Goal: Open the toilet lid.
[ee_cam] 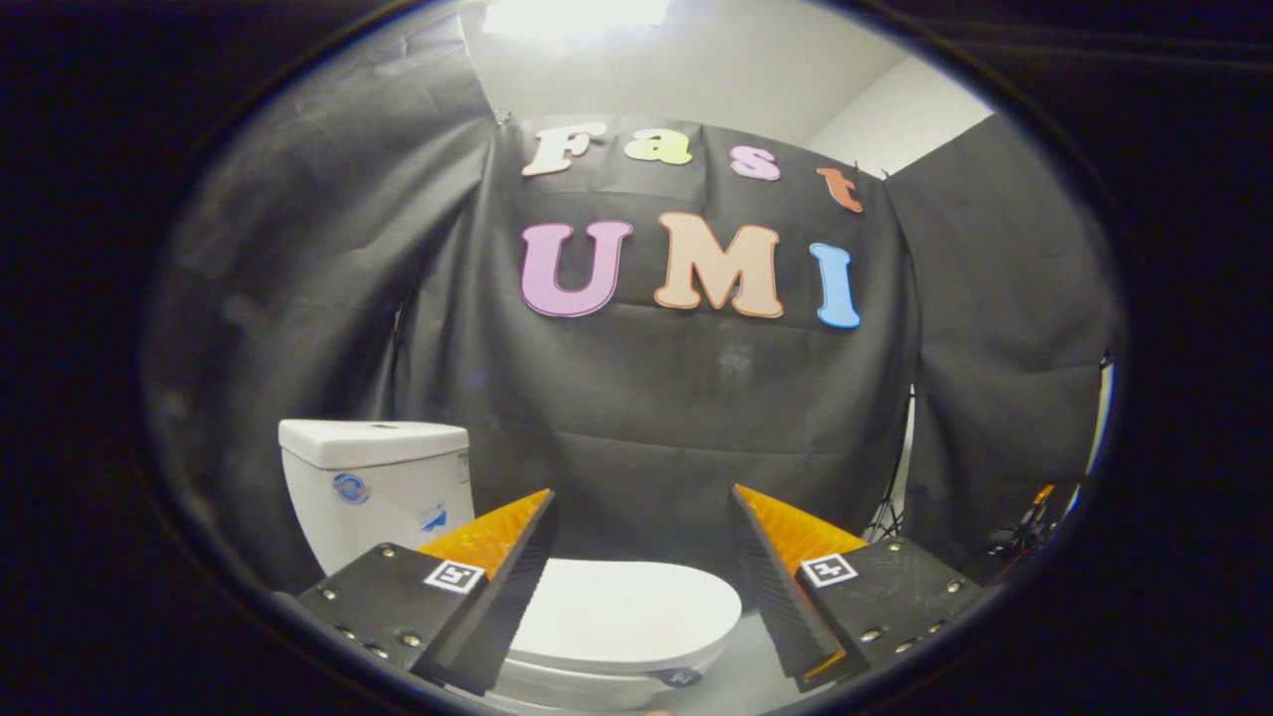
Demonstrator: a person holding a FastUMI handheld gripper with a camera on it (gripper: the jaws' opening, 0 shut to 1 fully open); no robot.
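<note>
- The toilet lid (627,612) is white and lies flat and closed over the bowl, below the gripper and showing in the gap between its two fingers.
- Its rounded front end reaches toward the right-hand finger; its other end is hidden behind the left-hand finger.
- A small dark tag (679,677) sits at the front rim of the toilet, just beneath the lid's edge, nearer the right-hand finger.
- The gripper (644,502) is spread wide, its fingers well apart and pressing on nothing; the lid lies beneath them and no contact with it can be seen.
- Each finger carries a small square marker on its upper block.
- The white cistern (376,487) stands upright beyond the left-hand finger, its flat cover on top and a round blue sticker on its near face.
- A strip of pale floor (741,666) shows beside the toilet, just inside the right-hand finger.
- The black cloth wall (696,428) hangs behind the toilet, straight ahead of the fingers and folding round to both sides.
- Stand legs and some orange-and-black gear (1029,522) sit low beyond the right-hand finger, too small to tell apart.
</note>
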